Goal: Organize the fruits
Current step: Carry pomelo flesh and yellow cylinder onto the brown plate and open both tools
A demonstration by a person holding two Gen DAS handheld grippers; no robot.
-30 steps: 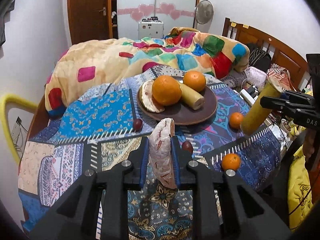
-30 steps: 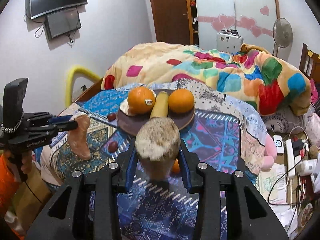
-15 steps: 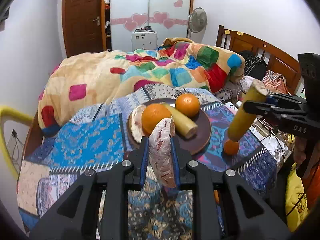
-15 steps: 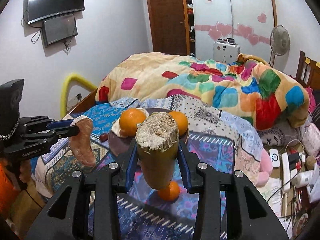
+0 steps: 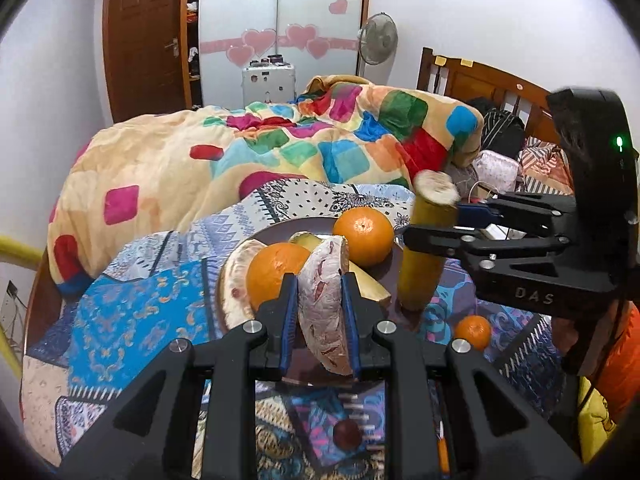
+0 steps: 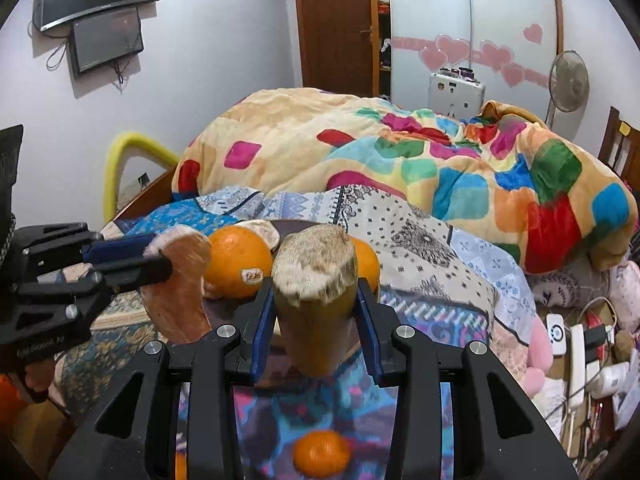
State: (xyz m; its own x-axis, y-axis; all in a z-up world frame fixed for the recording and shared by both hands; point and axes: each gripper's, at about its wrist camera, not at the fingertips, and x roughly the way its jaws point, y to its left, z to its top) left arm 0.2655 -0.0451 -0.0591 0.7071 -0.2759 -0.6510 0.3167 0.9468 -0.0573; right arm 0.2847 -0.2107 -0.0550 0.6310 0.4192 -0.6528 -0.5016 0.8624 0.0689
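Observation:
My left gripper is shut on a pale pomelo wedge, held above the near rim of a dark brown plate. The plate holds two oranges, another pomelo wedge and a yellow stalk piece. My right gripper is shut on a yellow-green stalk piece, held upright over the plate's right edge; it also shows in the left wrist view. The left gripper's wedge shows in the right wrist view.
A small orange and a dark red fruit lie on the patterned cloth. Another small orange lies below the right gripper. A patchwork quilt fills the bed behind. Cluttered items and a power strip lie right.
Both grippers have moved forward toward the plate with their fruit pieces. The plate now sits closer, directly under and ahead of the fingers.

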